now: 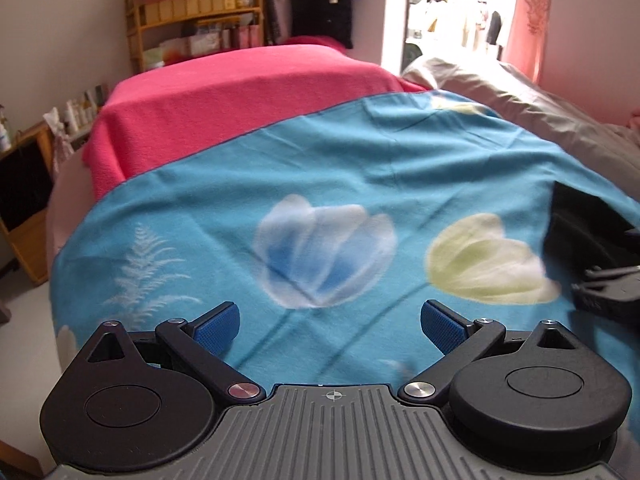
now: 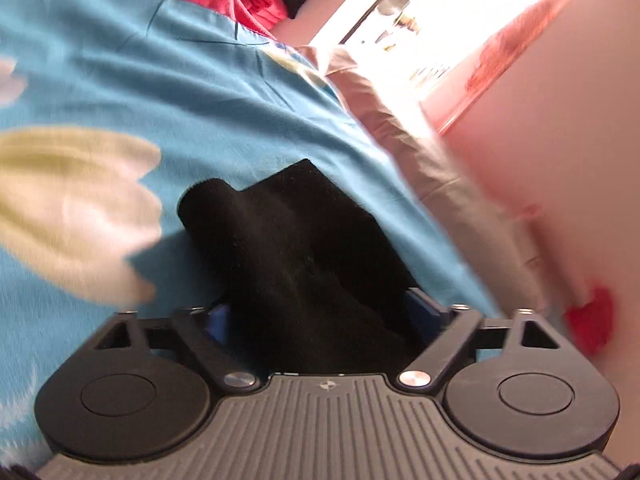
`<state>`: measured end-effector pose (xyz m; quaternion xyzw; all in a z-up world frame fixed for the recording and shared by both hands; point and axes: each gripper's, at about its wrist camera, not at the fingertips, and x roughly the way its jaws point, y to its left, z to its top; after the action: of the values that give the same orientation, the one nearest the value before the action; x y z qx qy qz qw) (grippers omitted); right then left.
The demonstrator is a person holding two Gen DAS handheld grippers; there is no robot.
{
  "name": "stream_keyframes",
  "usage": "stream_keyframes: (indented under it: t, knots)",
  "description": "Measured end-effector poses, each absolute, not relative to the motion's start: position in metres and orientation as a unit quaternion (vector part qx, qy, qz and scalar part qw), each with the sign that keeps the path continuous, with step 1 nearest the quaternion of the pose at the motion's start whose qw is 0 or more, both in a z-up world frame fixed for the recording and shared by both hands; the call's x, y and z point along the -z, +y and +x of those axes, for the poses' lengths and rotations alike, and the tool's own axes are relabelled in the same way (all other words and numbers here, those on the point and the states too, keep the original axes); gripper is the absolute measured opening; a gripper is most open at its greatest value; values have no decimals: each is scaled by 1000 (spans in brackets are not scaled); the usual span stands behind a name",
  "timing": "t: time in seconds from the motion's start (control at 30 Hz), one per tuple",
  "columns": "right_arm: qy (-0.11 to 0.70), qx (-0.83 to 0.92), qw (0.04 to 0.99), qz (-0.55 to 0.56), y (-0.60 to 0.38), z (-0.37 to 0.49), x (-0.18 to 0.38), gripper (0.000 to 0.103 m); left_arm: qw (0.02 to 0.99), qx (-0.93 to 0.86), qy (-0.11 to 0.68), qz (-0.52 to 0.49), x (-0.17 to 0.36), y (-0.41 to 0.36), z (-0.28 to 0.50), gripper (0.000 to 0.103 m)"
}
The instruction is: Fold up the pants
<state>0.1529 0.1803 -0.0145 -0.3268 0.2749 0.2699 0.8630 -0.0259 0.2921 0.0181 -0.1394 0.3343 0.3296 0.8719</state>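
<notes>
Sheet (image 1: pixel 360 168): teal blue, printed with a blue-and-white tulip (image 1: pixel 326 250), a pale yellow-green and white tulip (image 1: pixel 488 268) and a white fern (image 1: pixel 146 276).
Blanket (image 1: pixel 240 92): plain hot pink.
Duvet (image 1: pixel 532 108): grey-beige, plain.
Pants (image 2: pixel 304 248): solid black, no pattern.
Curtain (image 1: pixel 534 8): coral pink with a darker red print.
Shelf (image 1: pixel 192 20): honey-coloured wood.
Left gripper (image 1: pixel 330 324): black arms, grey ribbed body, 2 blue textured pads (image 1: pixel 444 326).
Right gripper (image 2: pixel 320 320): black and grey, blue pads.

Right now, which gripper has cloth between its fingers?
The right gripper: black pants fill the gap between its fingers. The left gripper stands open over the blue floral sheet, with nothing between its fingers.
</notes>
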Motion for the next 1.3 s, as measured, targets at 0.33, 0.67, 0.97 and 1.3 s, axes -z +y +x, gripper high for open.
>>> stream_keyframes:
  t: [0.33, 0.67, 0.97, 1.3]
  knots:
    - [342, -341, 870, -96, 74, 204, -94, 17, 924, -163, 338, -69, -38, 177, 55, 103]
    - [316, -303, 899, 27, -71, 219, -145, 16, 914, -30, 388, -117, -3, 45, 169, 103]
    - [313, -198, 925, 90, -224, 197, -97, 16, 898, 86, 409, -138, 12, 42, 159, 103]
    - [328, -57, 907, 257, -383, 167, -27, 93, 908, 117, 365, -166, -29, 80, 158, 103]
